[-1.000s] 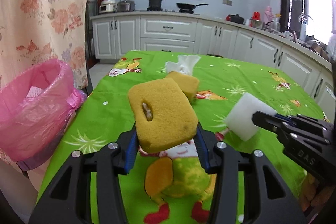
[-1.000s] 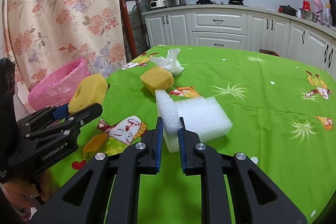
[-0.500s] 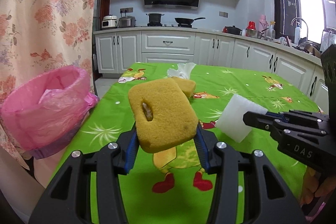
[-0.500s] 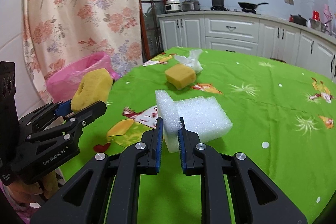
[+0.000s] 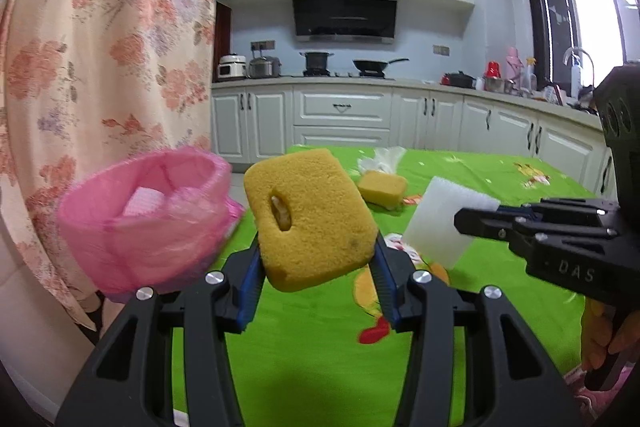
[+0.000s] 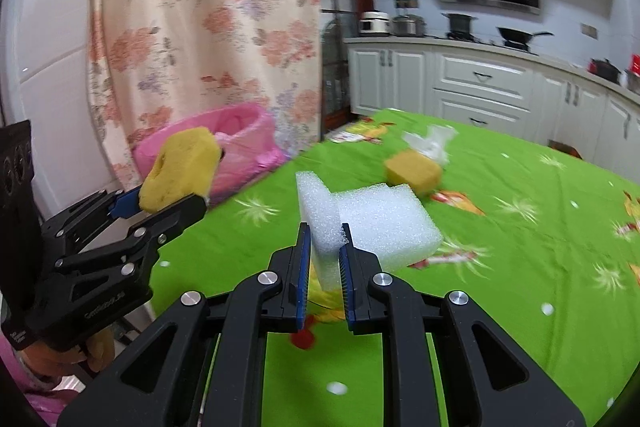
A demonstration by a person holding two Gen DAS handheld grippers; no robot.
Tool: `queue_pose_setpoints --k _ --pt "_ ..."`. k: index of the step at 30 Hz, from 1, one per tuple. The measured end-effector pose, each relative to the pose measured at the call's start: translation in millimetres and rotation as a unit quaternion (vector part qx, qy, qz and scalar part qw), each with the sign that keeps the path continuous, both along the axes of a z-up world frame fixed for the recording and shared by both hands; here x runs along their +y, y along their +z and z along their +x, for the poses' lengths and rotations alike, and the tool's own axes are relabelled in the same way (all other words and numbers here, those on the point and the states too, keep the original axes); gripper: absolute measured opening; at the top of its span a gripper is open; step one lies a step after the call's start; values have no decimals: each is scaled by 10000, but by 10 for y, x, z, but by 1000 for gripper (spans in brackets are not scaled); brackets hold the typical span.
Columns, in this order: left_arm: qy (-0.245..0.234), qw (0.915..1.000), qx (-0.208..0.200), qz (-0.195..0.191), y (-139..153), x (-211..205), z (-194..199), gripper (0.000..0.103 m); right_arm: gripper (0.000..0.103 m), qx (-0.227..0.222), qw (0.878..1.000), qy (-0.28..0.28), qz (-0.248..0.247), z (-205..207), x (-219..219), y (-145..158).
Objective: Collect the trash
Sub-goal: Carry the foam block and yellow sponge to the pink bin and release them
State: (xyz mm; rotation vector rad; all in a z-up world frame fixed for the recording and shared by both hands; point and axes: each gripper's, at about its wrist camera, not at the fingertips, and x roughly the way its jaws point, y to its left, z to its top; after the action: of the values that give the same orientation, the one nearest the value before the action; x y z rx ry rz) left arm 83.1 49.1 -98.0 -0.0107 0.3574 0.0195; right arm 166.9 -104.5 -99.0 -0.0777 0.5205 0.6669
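left fingers: my left gripper [image 5: 316, 267] has its fingers part open and clamped on the yellow sponge [image 5: 310, 219], held up off the tabletop [image 5: 304, 355].
right fingers: my right gripper [image 6: 324, 267] is squeezed nearly closed on one edge of the white foam block [image 6: 372, 223]; most of the block hangs out past the pads.
foam risk: i judge that edge pinch weak; the soft foam could pivot or slip out on a quick swing and drop back onto the green cloth.
sponge risk: only its lower end is gripped, so it could tip out if i tilt before reaching the bin.
bin risk: the pink trash bag [image 5: 140, 223] sits off the tabletop's left edge, near my left gripper. two grippers converging there could bump, or a release could miss the rim.
left on tabletop: a smaller yellow sponge [image 6: 414, 169] with a crumpled tissue [image 6: 430, 143] touching it, further off.
hard to make out: the bag's contents are blurred; its base is cut off; both far items are smeared.
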Motion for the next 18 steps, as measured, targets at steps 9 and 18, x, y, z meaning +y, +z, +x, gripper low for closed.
queue_pose_setpoints --k 9,18 --pt "373 9990 -231 22 242 449 -77 47 16 -232 9978 617 -89 -17 468 210" --pt "796 9963 -263 190 422 1022 27 47 16 -262 9923 1207 17 180 1030 436"
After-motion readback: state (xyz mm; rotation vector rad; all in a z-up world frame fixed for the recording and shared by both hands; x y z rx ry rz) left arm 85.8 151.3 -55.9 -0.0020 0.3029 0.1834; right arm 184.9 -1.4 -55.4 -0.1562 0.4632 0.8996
